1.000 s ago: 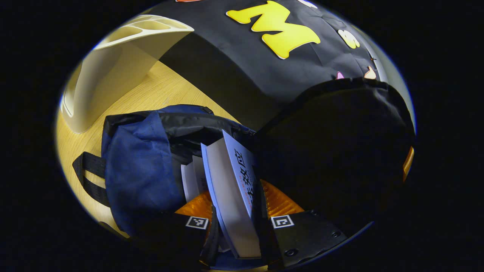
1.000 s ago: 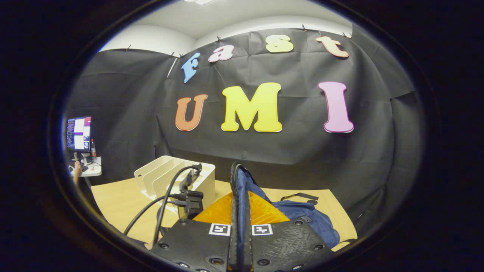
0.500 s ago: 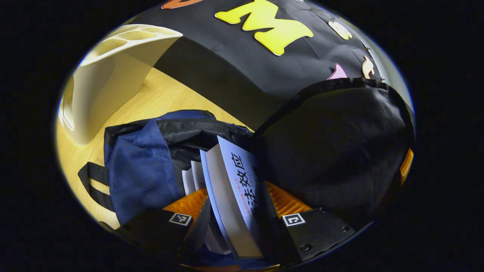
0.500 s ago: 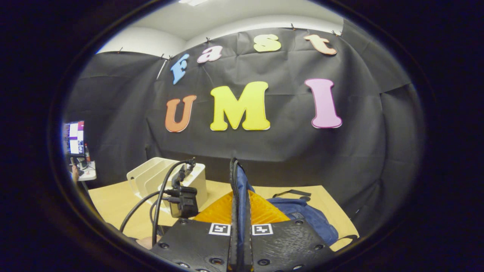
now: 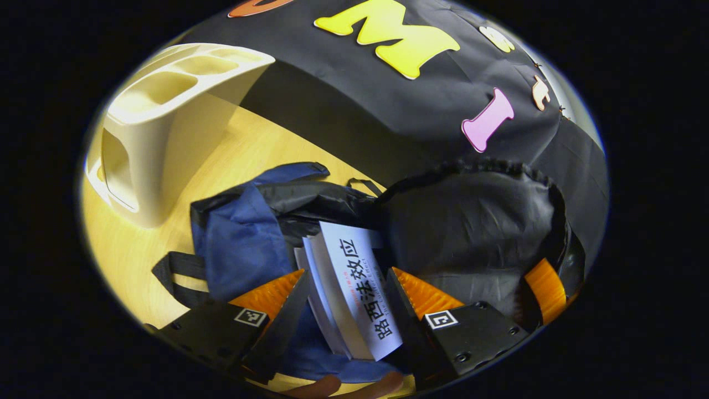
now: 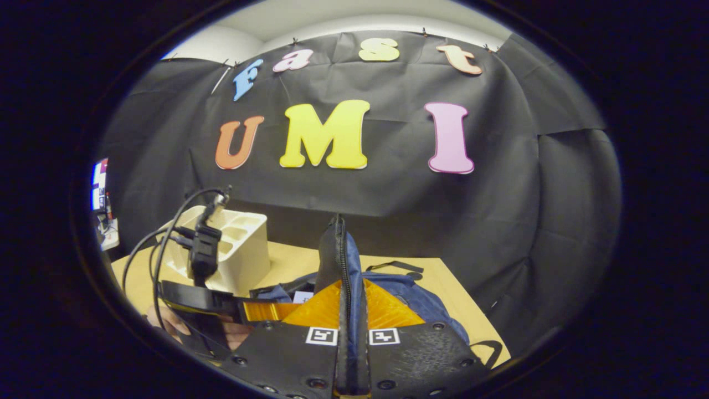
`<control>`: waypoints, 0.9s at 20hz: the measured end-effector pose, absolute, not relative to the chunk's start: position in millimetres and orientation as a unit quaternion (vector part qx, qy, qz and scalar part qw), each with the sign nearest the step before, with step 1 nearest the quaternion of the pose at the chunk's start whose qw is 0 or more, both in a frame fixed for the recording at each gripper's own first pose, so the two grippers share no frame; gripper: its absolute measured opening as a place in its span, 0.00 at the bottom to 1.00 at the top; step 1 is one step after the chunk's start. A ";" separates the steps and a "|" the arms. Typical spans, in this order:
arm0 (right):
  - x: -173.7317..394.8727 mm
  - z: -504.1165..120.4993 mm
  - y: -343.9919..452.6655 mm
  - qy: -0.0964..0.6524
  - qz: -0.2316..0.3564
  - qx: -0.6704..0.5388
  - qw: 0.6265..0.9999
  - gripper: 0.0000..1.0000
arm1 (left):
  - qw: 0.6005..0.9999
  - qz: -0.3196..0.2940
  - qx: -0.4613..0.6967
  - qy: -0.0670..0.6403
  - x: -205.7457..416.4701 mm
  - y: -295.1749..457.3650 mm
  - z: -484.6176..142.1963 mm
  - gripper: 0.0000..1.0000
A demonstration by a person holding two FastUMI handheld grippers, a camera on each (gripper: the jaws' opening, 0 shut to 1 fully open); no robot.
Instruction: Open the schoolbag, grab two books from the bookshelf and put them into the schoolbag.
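A: Left gripper view first. What's the surface?

B: Light wood tabletop [image 5: 243, 149], black cloth wall behind it. Cream bookshelf [image 5: 160, 127] stands at the upper left with its slots up. Blue schoolbag [image 5: 238, 244] lies beside it, mouth open, black lining showing, a black strap [image 5: 177, 271] trailing on the wood.

A: Left hand-held gripper [image 5: 346, 296]?

B: Spread wide, released. A white book [image 5: 360, 288] sits between the fingers, spine up, its far end down in the bag mouth; a second book [image 5: 303, 260] lies just beside it, deeper in. Can't tell if either finger touches the book. The bag's black flap [image 5: 471, 221] is held up at the right.

A: Right gripper view?

B: Same tabletop [image 6: 443, 277], cloth wall across the back, pale ceiling above. A screen [image 6: 99, 183] on a side stand at the far left. The bookshelf stands left of centre, the schoolbag spread in the middle.

A: Right hand-held gripper [image 6: 350, 310]?

B: Clenched on the bag's zipper edge [image 6: 340, 260], lifting it upright. The other gripper with its cables shows at lower left, a hand [image 6: 171, 324] under it.
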State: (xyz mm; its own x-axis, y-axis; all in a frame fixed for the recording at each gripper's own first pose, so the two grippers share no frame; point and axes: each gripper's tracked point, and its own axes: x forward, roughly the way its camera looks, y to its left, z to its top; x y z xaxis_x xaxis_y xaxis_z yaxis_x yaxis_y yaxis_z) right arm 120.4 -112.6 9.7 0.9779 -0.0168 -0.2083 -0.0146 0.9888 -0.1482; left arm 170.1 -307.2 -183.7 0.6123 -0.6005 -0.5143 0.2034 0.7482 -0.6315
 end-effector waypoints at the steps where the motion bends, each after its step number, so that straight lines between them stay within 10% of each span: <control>1: 119.8 8.3 -116.5 0.106 -0.007 -0.077 0.991 0.06 | 0.858 -0.233 -0.268 0.370 168.9 -303.1 -182.6 0.88; 18: 79.8 -43.3 -118.5 0.146 -0.066 -0.100 0.982 0.21 | 0.907 -0.216 -0.219 0.289 97.1 -197.1 -140.4 0.88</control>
